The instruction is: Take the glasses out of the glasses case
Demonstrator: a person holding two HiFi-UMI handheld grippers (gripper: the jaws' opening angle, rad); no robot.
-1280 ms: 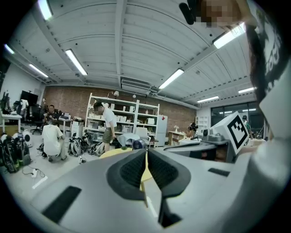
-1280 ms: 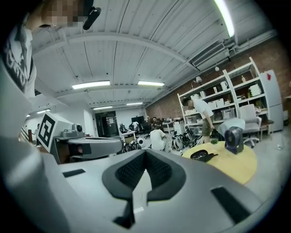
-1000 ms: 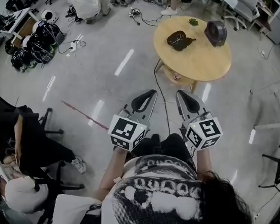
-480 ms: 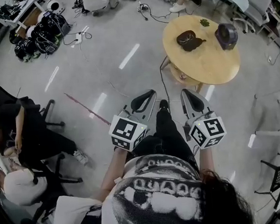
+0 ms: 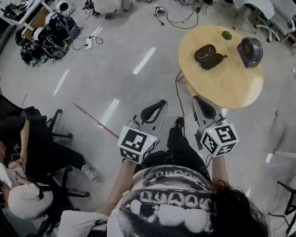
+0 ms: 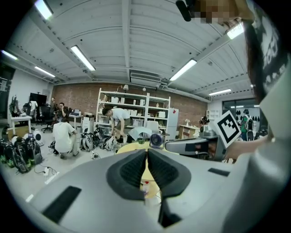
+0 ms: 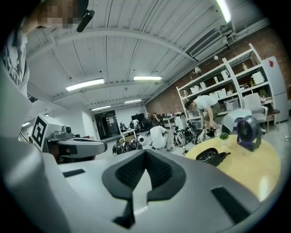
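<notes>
A dark open glasses case [image 5: 208, 56] with glasses in it lies on the round wooden table [image 5: 224, 89], far ahead of both grippers. The right gripper view shows the case [image 7: 213, 156] on the table [image 7: 254, 170] to the right of the jaws. My left gripper [image 5: 161, 104] and right gripper [image 5: 196, 99] are held side by side over the floor, well short of the table. The left gripper [image 6: 147, 152] and the right gripper [image 7: 145, 153] both have their pads together, with nothing between them.
A small round fan [image 5: 250, 52] and a little green plant [image 5: 226, 35] share the table. A black cable [image 5: 177, 94] runs across the floor to the table. People sit on office chairs [image 5: 54, 128] at the left. Bags and helmets [image 5: 50, 36] lie at the far left.
The person has walked forward with both grippers towards the table, which now sits nearer and further right in the head view. Both grippers stay shut.
</notes>
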